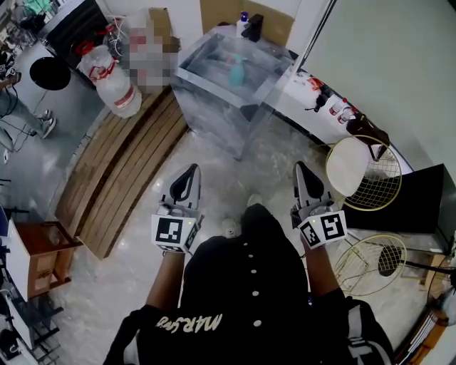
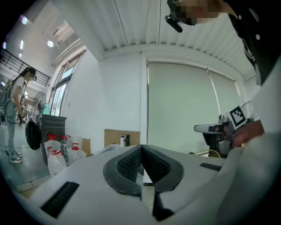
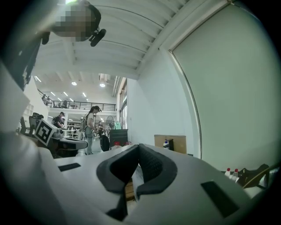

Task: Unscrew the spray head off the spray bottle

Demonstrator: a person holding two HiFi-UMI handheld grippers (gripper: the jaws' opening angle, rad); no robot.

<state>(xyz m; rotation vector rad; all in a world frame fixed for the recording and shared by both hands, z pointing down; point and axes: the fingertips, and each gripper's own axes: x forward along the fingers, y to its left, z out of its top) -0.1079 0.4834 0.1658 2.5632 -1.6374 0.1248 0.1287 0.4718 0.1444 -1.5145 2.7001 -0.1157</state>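
Note:
A teal spray bottle (image 1: 235, 71) stands on a clear glass-like table (image 1: 214, 89) some way ahead of me. Both grippers are held close to my body, well short of the table. My left gripper (image 1: 187, 173) is shut with nothing between its ribbed pads (image 2: 131, 163). My right gripper (image 1: 300, 170) is shut and empty too, its pads (image 3: 151, 165) pressed together. The left gripper view catches the right gripper (image 2: 210, 128) off to the side. A small white bottle with a blue cap (image 1: 244, 20) and a dark object (image 1: 254, 27) sit at the table's far end.
Wooden planks (image 1: 121, 167) lie on the floor at left, with bags of plastic bottles (image 1: 114, 82) behind them. Two rackets (image 1: 363, 173) (image 1: 370, 260) lean at right beside a black box (image 1: 420, 207). A wooden crate (image 1: 39, 256) stands at far left. People stand in the background (image 3: 90, 127).

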